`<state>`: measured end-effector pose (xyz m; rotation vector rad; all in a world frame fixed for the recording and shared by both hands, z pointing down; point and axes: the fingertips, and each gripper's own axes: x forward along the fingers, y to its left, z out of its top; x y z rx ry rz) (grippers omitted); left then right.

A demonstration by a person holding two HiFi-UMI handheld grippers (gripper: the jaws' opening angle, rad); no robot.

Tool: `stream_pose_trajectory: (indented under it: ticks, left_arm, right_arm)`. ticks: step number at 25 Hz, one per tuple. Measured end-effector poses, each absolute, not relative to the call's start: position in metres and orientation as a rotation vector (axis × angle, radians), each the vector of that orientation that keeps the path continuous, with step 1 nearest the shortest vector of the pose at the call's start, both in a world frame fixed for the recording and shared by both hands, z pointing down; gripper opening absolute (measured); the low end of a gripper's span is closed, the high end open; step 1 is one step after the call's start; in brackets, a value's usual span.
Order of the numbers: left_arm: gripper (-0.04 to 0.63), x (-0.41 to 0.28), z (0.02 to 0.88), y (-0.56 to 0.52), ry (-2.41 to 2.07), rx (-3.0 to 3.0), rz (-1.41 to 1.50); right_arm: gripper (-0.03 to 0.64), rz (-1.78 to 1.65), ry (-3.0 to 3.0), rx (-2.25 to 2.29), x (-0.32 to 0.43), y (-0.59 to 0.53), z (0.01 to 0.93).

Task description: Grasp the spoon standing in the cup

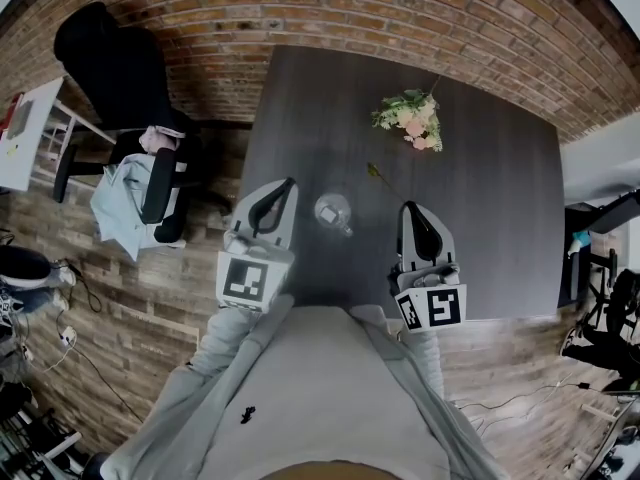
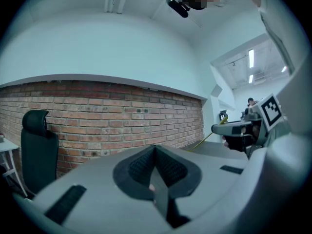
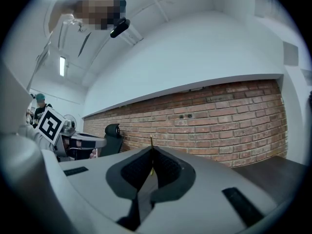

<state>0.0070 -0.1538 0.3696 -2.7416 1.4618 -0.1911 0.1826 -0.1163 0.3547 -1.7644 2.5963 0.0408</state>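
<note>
My right tongs (image 1: pixel 408 207) are closed on the thin gold spoon (image 1: pixel 380 176), held apart from the glass cup (image 1: pixel 333 211). My left tongs (image 1: pixel 289 183) are closed and empty, over the worktop (image 1: pixel 500 218) beside the cup.

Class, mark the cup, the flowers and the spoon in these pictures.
cup (image 1: pixel 333 211), head view, middle of the glass.
flowers (image 1: pixel 412 124), head view, pink blooms.
spoon (image 3: pixel 151 147), right gripper view, thin gold shaft.
</note>
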Motion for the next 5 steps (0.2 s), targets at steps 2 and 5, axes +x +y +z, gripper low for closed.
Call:
stream_pose_trajectory:
  ticks: [2,5]
  left_arm:
    - [0.018,0.0075,0.3698,-0.1540,1.446,-2.731,-0.191]
    - [0.018,0.0066,0.3705,-0.1540,1.469,-2.738,-0.188]
  right_arm:
    - [0.018,0.037,2.598,-1.760,0.1822,-0.1161,0.3556]
    - [0.018,0.030,2.599,-1.759,0.1818,-0.1156,0.3570]
